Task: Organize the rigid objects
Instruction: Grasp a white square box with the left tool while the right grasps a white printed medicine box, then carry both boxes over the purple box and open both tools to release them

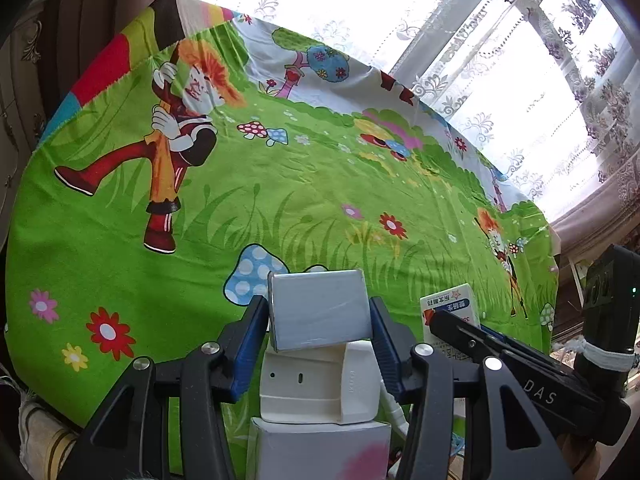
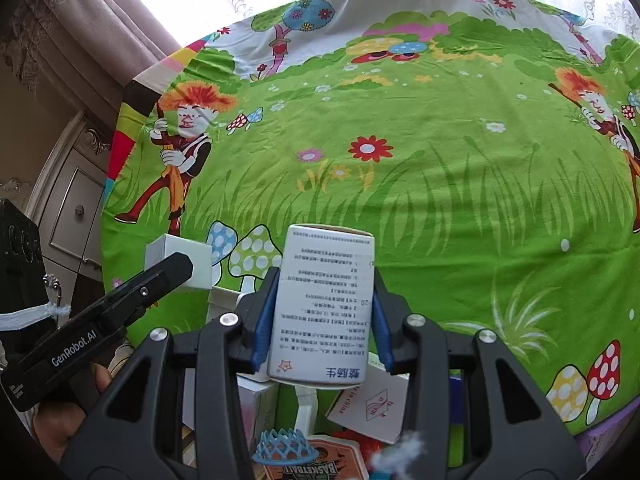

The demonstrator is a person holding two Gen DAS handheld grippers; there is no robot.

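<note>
My left gripper (image 1: 320,320) is shut on a plain white box (image 1: 320,308), held above a white plastic part (image 1: 316,388) and another white box (image 1: 320,448). My right gripper (image 2: 320,312) is shut on a white medicine box (image 2: 326,304) with blue print, held upright above a pile of items. The medicine box also shows in the left wrist view (image 1: 448,300), and the plain white box shows in the right wrist view (image 2: 180,256), behind the left gripper's finger.
A table under a green cartoon cloth (image 1: 280,184) stretches ahead. Under my right gripper lie a white card box (image 2: 372,404), a blue lattice piece (image 2: 286,446) and a basketball-print pack (image 2: 324,464). Lace curtains (image 1: 540,80) and a cabinet (image 2: 72,208) stand beyond.
</note>
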